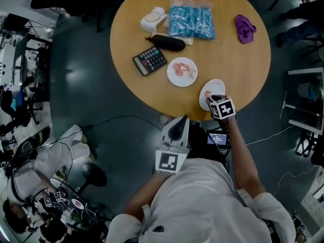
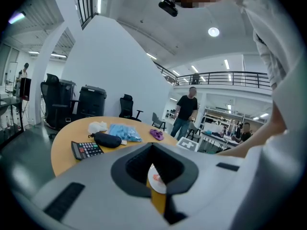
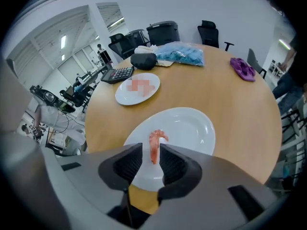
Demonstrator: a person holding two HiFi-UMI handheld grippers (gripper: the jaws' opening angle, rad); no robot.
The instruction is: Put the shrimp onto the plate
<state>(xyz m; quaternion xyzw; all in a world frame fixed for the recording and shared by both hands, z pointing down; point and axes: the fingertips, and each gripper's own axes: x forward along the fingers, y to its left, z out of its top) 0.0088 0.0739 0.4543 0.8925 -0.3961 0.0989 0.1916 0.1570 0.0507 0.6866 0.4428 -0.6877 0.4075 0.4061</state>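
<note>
Pink shrimp point(image 3: 154, 146): clamped between the jaws of my right claw point(image 3: 151, 151), which stand a sliver apart on it. Directly under that claw: white plate point(image 3: 194, 128), on the wooden table point(image 3: 230, 104). Beyond the claw, ahead-left: second plate point(image 3: 125, 96). My left claw point(image 2: 152, 150): jaws together, empty.
</note>
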